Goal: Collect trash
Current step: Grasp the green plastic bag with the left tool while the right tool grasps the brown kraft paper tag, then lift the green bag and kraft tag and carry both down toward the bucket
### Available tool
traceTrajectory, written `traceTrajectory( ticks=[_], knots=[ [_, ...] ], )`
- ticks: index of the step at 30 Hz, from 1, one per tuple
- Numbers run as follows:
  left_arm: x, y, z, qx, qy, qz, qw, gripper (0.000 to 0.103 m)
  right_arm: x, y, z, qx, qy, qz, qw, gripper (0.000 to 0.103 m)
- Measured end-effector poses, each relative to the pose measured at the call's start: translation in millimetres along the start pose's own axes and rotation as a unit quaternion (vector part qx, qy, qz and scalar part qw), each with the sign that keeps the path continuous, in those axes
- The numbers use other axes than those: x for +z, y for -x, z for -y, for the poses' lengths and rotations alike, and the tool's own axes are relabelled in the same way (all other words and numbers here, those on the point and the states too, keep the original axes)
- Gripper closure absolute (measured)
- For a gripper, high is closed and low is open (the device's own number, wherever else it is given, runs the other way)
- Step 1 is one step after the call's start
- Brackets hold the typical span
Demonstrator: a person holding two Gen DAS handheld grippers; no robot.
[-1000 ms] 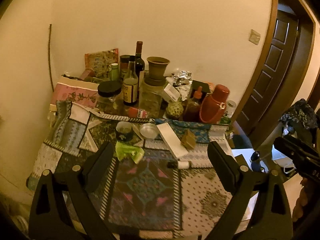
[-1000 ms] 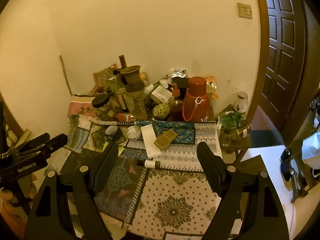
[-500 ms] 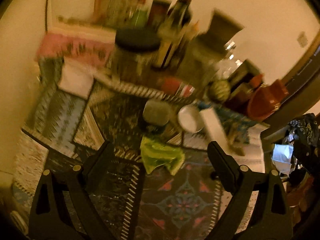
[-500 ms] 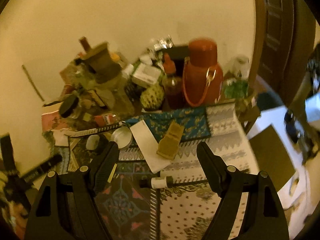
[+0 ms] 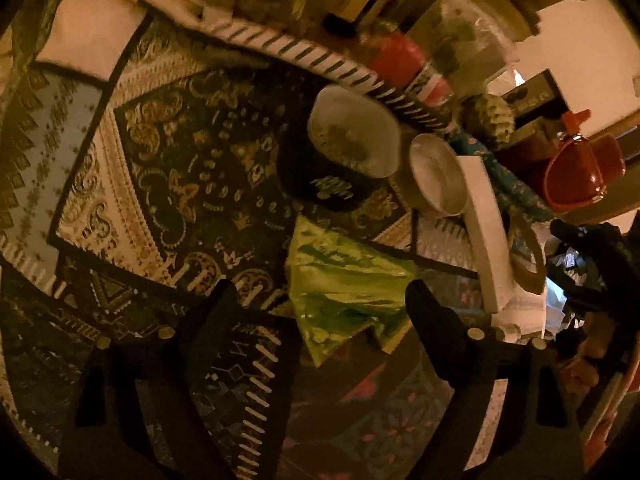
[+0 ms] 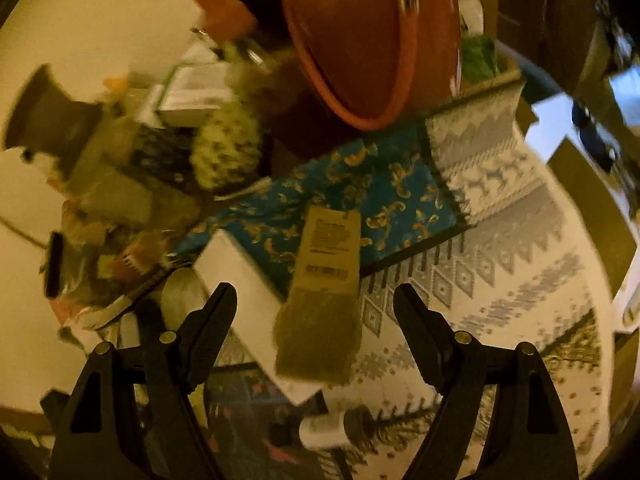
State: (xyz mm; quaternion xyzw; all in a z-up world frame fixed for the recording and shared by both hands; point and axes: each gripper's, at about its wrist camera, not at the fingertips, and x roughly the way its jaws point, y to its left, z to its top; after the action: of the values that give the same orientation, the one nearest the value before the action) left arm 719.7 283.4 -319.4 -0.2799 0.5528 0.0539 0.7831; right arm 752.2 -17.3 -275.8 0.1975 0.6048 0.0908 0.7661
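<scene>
A crumpled green plastic wrapper [image 5: 340, 288] lies on the patterned tablecloth [image 5: 168, 168]. My left gripper [image 5: 320, 292] is open, low over the cloth, with the wrapper between its fingers. A brown paper packet [image 6: 324, 292] with a barcode lies partly on a long white box [image 6: 248, 304]. My right gripper [image 6: 316, 296] is open, with the packet between its fingers. A small white tube with a dark cap [image 6: 332, 424] lies below the packet.
A dark cup [image 5: 340, 160] and a round metal lid [image 5: 436, 176] sit behind the wrapper. A red thermos [image 6: 372, 36], a spiky green ball [image 6: 224, 148], bottles and boxes crowd the back of the table. The other gripper shows at the right edge [image 5: 588, 264].
Both grippers have dropped and moved forward toward the table. The green wrapper and the brown packet now sit much closer, each between an open pair of fingers.
</scene>
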Motion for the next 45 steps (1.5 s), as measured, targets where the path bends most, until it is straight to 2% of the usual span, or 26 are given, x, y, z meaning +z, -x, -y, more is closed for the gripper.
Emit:
traceTrajectory(
  ticks=[4,7,8,10,11,12,15,16,17,21,24,30,32,34,35,37,45],
  knots=[
    [2,2,4,0.006,-0.009,0.007,0.9999,0.021,-4,-20,3,-0.017,-0.001,-0.027,0.999,0.027],
    [-1,0,12,0.022,-0.030,0.009,0.9993,0.027,-10,-23,1,-0.021,0.009,-0.031,0.999,0.045],
    [-2,0,17,0.026,-0.040,0.010,0.9988,0.030,-12,-23,0,-0.020,0.017,-0.032,0.999,0.055],
    [-3,-2,19,0.025,-0.049,0.010,0.9984,0.040,-17,-21,-1,-0.017,0.025,-0.029,0.999,0.058],
    [-3,-2,22,0.023,-0.052,0.011,0.9983,0.046,-19,-18,-2,-0.023,0.030,-0.024,0.999,0.058],
    [-3,-5,23,0.013,-0.052,0.004,0.9986,0.062,-22,-15,-2,-0.027,0.041,-0.019,0.999,0.058],
    [-3,-10,28,0.035,-0.062,0.001,0.9975,0.095,-33,-1,-2,-0.026,0.056,-0.004,0.998,0.059],
    [-4,-12,28,0.037,-0.063,-0.003,0.9974,0.102,-37,6,-1,-0.026,0.062,0.002,0.998,0.059],
    [-4,-15,30,0.038,-0.063,-0.006,0.9973,0.103,-41,11,-1,-0.027,0.067,0.007,0.997,0.059],
    [-13,-12,42,0.054,-0.083,0.004,0.9951,0.103,-55,38,8,-0.026,0.085,0.025,0.996,0.059],
    [-21,2,49,0.052,-0.089,0.022,0.9945,0.103,-64,60,15,-0.026,0.098,0.040,0.994,0.059],
    [-37,27,66,0.043,-0.104,0.045,0.9926,0.103,-56,81,23,-0.021,0.123,0.055,0.991,0.059],
    [-36,30,74,0.046,-0.124,0.041,0.9904,0.090,-60,91,29,-0.013,0.126,0.055,0.990,0.059],
    [-30,28,82,0.064,-0.142,0.037,0.9871,0.041,-63,96,30,-0.013,0.127,0.057,0.990,0.059],
    [-24,27,85,0.072,-0.149,0.047,0.9851,0.035,-65,99,32,-0.014,0.126,0.059,0.990,0.059],
    [-19,26,90,0.079,-0.161,0.056,0.9822,0.033,-71,104,35,-0.013,0.123,0.061,0.990,0.059],
    [14,-23,92,0.095,-0.177,0.007,0.9796,0.033,-95,129,46,-0.020,0.108,0.078,0.991,0.059]
  ],
)
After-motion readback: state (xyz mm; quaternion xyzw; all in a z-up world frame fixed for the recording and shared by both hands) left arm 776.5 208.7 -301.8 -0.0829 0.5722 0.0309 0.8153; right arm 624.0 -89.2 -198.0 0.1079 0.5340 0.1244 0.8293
